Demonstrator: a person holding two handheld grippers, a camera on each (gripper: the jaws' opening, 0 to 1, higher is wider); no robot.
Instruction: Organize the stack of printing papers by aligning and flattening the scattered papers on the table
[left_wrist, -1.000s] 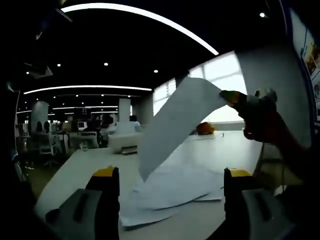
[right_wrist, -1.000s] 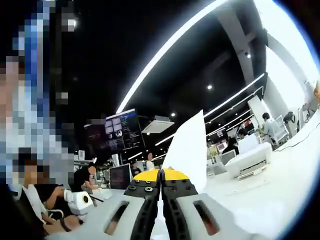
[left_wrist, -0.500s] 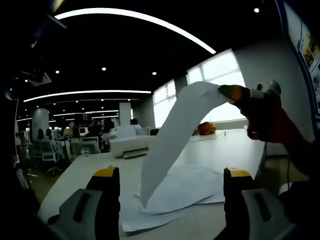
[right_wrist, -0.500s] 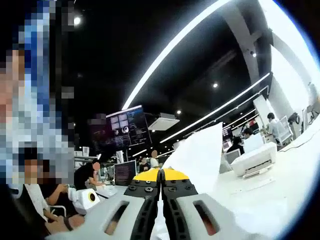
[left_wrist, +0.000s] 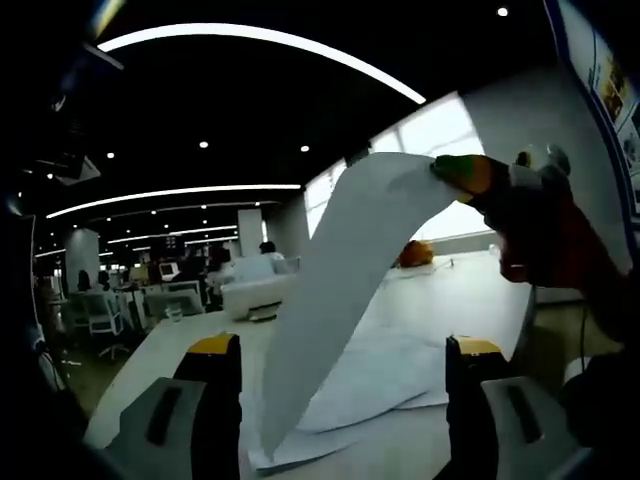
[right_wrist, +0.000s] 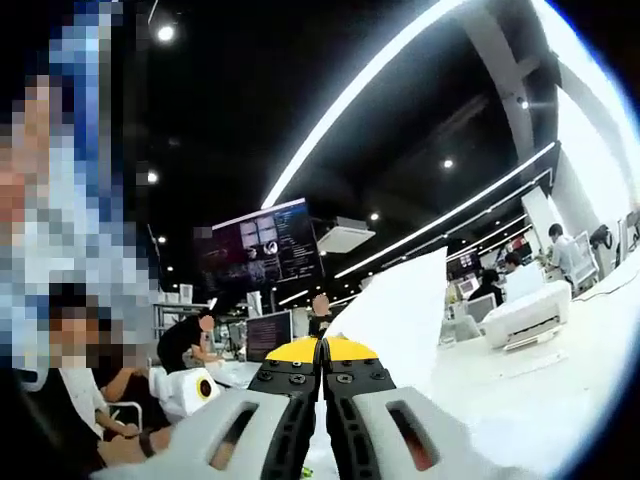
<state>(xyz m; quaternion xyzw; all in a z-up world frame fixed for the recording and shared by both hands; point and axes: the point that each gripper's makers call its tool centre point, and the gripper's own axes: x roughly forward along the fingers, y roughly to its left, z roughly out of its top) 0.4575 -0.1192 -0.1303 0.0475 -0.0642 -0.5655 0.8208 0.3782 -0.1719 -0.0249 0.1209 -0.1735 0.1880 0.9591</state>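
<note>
Gripping a lifted sheet (left_wrist: 340, 290), right claw (right_wrist: 322, 346), left claw (left_wrist: 340, 345) agape, white table (left_wrist: 480, 290), dim office.

A thin, matt white paper sheet (left_wrist: 340, 290) is seen bending smoothly at the centre of the left gripper view. More matt sheets (left_wrist: 375, 375) are spread below it on a smooth, faintly sheened white table (left_wrist: 165, 350). The left gripper (left_wrist: 340, 400) is finished in matt grey plastic with glossy yellow tips.

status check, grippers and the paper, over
Right gripper shut on lifted sheet, held high over the table. Left gripper open, fingers apart, empty. Scattered papers on table, unaligned. Nothing in the way.
</note>
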